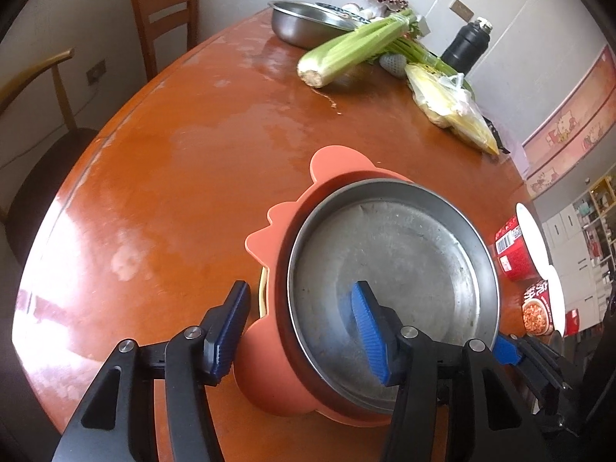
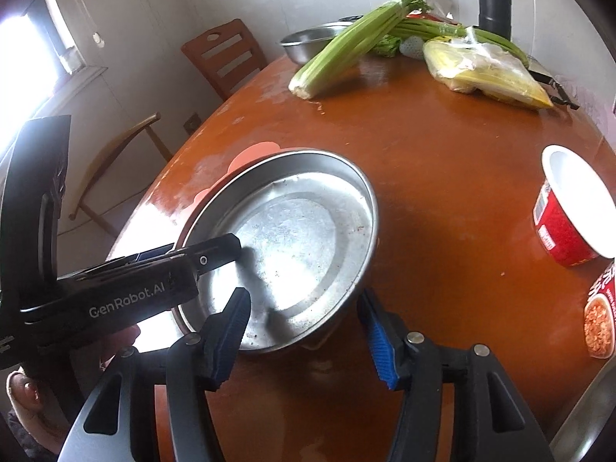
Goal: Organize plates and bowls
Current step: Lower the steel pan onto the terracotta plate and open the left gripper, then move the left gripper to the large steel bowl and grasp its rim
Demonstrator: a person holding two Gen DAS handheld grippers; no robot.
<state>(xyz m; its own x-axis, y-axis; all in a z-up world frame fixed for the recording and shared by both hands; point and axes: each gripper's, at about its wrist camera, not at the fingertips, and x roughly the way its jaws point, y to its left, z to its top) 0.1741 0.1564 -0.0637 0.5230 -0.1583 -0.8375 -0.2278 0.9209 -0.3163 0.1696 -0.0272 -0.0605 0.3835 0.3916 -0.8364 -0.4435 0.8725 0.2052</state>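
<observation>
With the round steel pan [image 1: 389, 269] nested in the orange eared silicone bowl [image 1: 285, 238], both the left gripper [image 1: 304, 335] and right gripper [image 2: 304, 340] straddle its rim with jaws apart, gripping nothing, so stacking looks done and withdrawing seems next.

- A home dining room: a round wooden table [image 2: 442, 161] ringed by 2 wooden chairs [image 1: 163, 11].
- On the table's far side lie celery [image 2: 346, 50], a steel bowl [image 1: 296, 23] and a flask [image 2: 494, 0].
- Shelves [image 1: 589, 223] stand right of the table.
</observation>
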